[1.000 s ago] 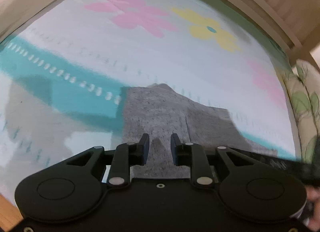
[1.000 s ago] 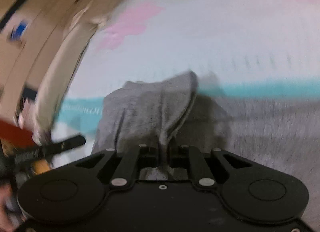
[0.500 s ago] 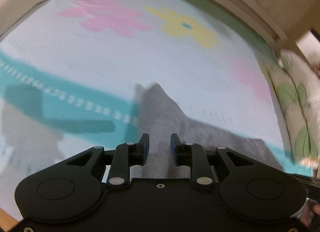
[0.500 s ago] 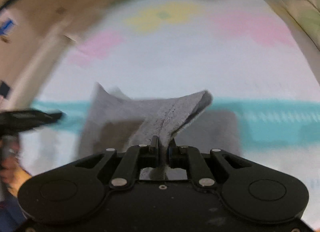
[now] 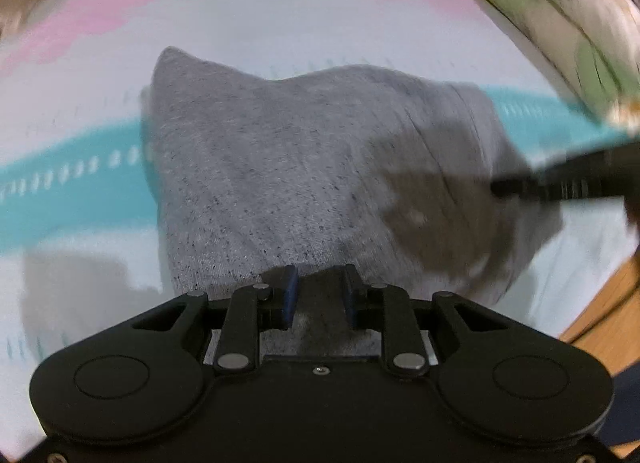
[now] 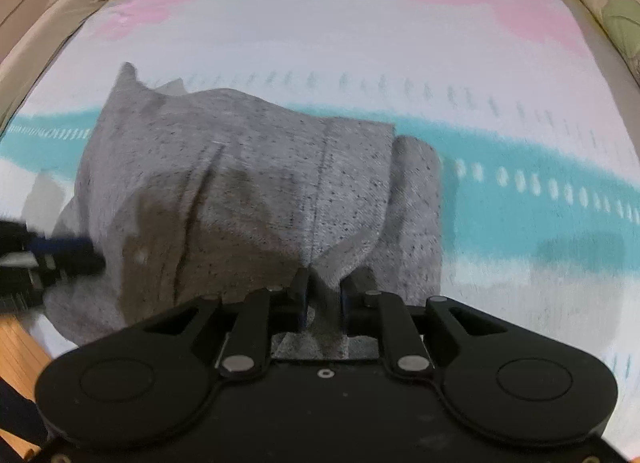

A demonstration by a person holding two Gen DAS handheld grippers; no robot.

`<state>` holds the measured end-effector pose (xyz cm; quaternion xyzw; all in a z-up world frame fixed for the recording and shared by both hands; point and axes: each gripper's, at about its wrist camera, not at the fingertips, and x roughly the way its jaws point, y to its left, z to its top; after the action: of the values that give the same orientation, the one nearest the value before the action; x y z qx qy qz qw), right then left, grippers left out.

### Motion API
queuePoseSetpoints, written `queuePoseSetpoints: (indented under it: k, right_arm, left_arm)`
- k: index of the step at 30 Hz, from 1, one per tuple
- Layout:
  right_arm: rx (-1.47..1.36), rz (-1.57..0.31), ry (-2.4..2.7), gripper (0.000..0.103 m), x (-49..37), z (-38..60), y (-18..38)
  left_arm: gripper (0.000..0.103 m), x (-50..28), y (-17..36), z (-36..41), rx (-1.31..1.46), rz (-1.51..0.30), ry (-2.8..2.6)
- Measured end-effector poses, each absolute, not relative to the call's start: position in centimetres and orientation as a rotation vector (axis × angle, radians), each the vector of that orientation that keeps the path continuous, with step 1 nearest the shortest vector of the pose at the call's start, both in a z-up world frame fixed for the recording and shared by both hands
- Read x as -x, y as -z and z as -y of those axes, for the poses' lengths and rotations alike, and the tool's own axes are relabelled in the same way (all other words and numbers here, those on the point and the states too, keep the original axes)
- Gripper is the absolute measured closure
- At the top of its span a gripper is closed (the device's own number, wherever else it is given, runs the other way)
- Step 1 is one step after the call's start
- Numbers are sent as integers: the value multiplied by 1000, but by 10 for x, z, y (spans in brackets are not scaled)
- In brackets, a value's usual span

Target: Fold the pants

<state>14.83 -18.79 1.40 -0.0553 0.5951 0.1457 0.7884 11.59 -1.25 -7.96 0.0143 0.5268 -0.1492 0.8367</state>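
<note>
The grey pants (image 5: 280, 167) lie folded in a thick pile across the teal stripe of a flowered bed cover (image 5: 280, 23). My left gripper (image 5: 318, 291) points down at the pile's near edge, its jaws apart with cloth lying between the blue pads, not pinched. In the right wrist view the pants (image 6: 260, 191) show a top layer with a seam draped over the pile. My right gripper (image 6: 323, 295) is over the near edge, its jaws opening, a ridge of cloth loose between them. Each gripper shows blurred in the other's view: the right gripper (image 5: 560, 179), the left gripper (image 6: 52, 259).
A pillow with green leaves (image 5: 560, 23) lies along the cover's right side. A wooden floor (image 5: 600, 311) shows past the bed's near corner. A beige padded edge (image 6: 40, 23) runs along the left. Pink and yellow flower prints lie beyond the pants.
The right gripper carried its pinched fold across and down onto the pile, and its jaws have parted. The left gripper swung round and lower, so the pants now fill its view.
</note>
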Motion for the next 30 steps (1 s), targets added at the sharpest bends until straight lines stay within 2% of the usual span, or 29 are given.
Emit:
queuePoseSetpoints:
  k: [3, 8, 9, 10, 12, 14, 19, 22, 24, 30]
  right_arm:
    - [163, -1268, -311, 86, -144, 179, -13]
    - [132, -1275, -249, 80, -146, 182, -21]
    - [90, -1250, -213, 78, -147, 185, -30]
    - [63, -1203, -195, 70, -147, 188, -39]
    - [30, -1050, -196, 68, -149, 189, -56]
    - [16, -987, -227, 64, -158, 183, -59]
    - [-36, -1050, -267, 64, -191, 161, -33]
    - [63, -1128, -261, 64, -199, 148, -12]
    - [73, -1141, -256, 59, -203, 151, 1]
    - [28, -1151, -240, 54, -201, 167, -5]
  left_arm:
    - [72, -107, 79, 14, -69, -1083, 323]
    - [72, -114, 63, -16, 109, -1101, 274]
    - [72, -114, 55, -22, 134, -1054, 241]
    - [72, -116, 48, -27, 146, -1005, 215]
    - [71, -127, 39, -31, 150, -937, 178]
    - [71, -145, 39, -32, 168, -943, 155]
    - [71, -181, 64, -33, 226, -1008, 115]
    - [71, -194, 85, -34, 239, -1056, 72]
    - [71, -202, 100, -38, 289, -1103, 62]
    - [71, -194, 89, -41, 284, -1078, 53]
